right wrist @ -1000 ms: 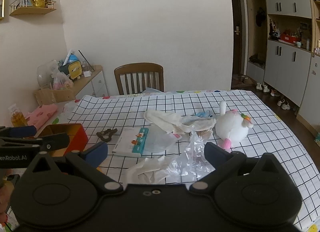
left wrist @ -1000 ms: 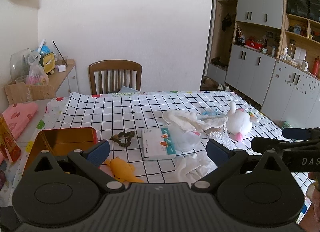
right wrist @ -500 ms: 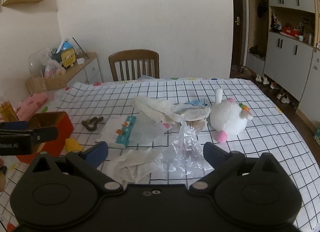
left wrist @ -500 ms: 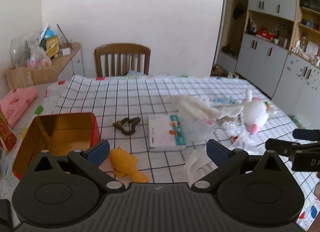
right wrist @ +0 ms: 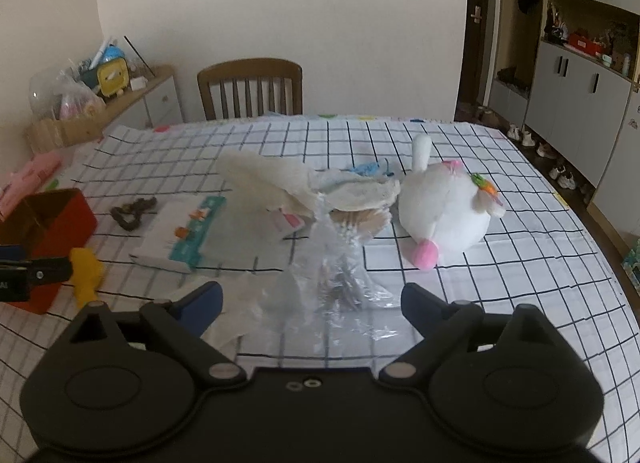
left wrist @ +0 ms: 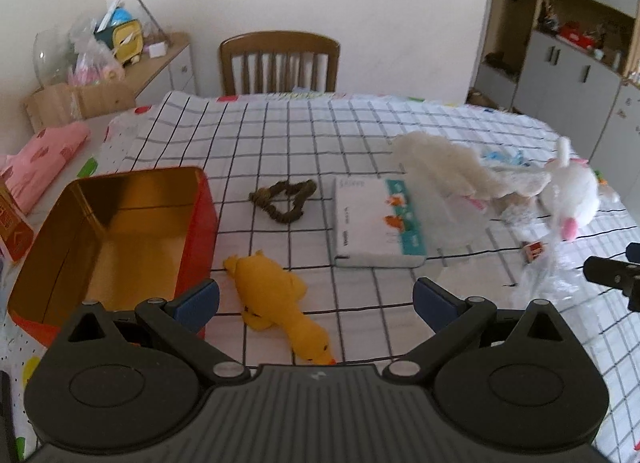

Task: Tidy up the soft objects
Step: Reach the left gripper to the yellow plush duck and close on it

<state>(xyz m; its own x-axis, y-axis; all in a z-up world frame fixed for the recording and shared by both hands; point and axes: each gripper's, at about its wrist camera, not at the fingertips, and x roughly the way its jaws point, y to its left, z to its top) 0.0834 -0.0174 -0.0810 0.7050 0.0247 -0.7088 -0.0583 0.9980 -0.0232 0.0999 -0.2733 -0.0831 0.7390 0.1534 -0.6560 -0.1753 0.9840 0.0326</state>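
A yellow plush duck (left wrist: 276, 295) lies on the checked tablecloth, right of an open red tin box (left wrist: 200, 199). My left gripper (left wrist: 316, 299) hangs open just above the duck, its blue pads apart on either side and not touching it. A white plush toy (right wrist: 444, 215) and a cream fluffy cloth (right wrist: 272, 179) lie mid-table. My right gripper (right wrist: 312, 301) is over a crumpled clear plastic bag (right wrist: 340, 283). Its jaws are closing, still wide, with the bag between the pads and no contact. A white cloth (right wrist: 236, 303) lies by its left finger.
A white and teal tissue pack (left wrist: 372, 223) and a brown looped band (left wrist: 284, 201) lie between the box and the toys. A wooden chair (left wrist: 280, 63) stands at the far edge. A cluttered side cabinet (left wrist: 160, 59) and a pink cloth (left wrist: 44, 159) are at left.
Both grippers have come forward and down toward the table. The duck now sits between the left fingers, the plastic bag between the right ones. The right jaws have narrowed slightly.
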